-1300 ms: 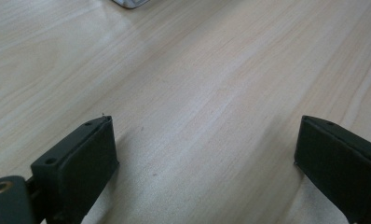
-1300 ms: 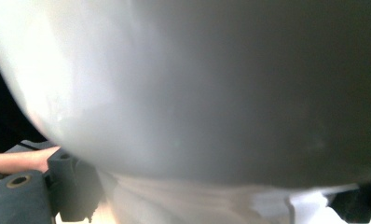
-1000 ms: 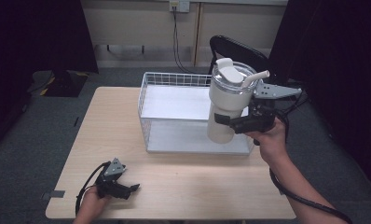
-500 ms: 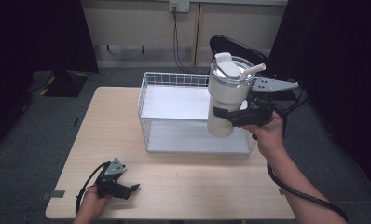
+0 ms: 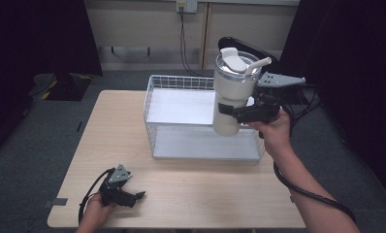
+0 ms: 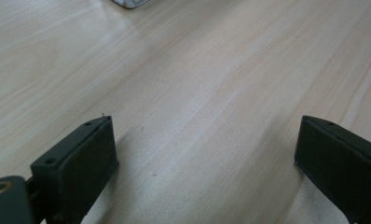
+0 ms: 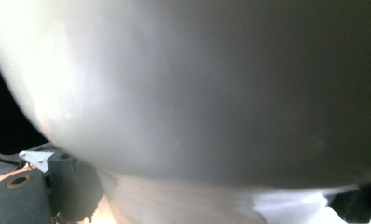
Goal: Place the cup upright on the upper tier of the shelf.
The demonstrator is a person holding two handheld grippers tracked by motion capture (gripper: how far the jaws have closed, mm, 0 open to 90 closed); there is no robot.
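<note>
a: start with the big stuff. the table (image 5: 191, 189) hasn't shifted, and the wire basket (image 5: 181, 82) sits where it did a second ago, at the far right part of the top, with nothing lying on its pale floor.

b: and the tumbler (image 5: 232, 97)?

a: that's what changed. over the last second it has drifted a little leftward and inward, so in the high view it now hangs over the basket's right half, upright, its base above the near rim and clear of the floor. the lid (image 5: 235, 61) is on and the straw (image 5: 260, 64) leans off to the right.

b: who has it?

a: the right gripper (image 5: 230, 112). its jaws are clamped across the tumbler's lower body from the right side. in the right gripper view the tumbler's white wall (image 7: 183, 84) presses right up to the lens, so the hold is tight.

b: what does the shift tell you?

a: i'd judge it's being carried in for a set-down inside the basket. what's left is to lower it straight, keeping the base off the wire rim.

b: and the other hand?

a: the left gripper (image 5: 133, 196) hasn't moved; it rests low on the table at the near left, well apart from the basket. in the left gripper view (image 6: 202, 154) its jaws stand wide apart with bare wood between them, nothing held.
</note>
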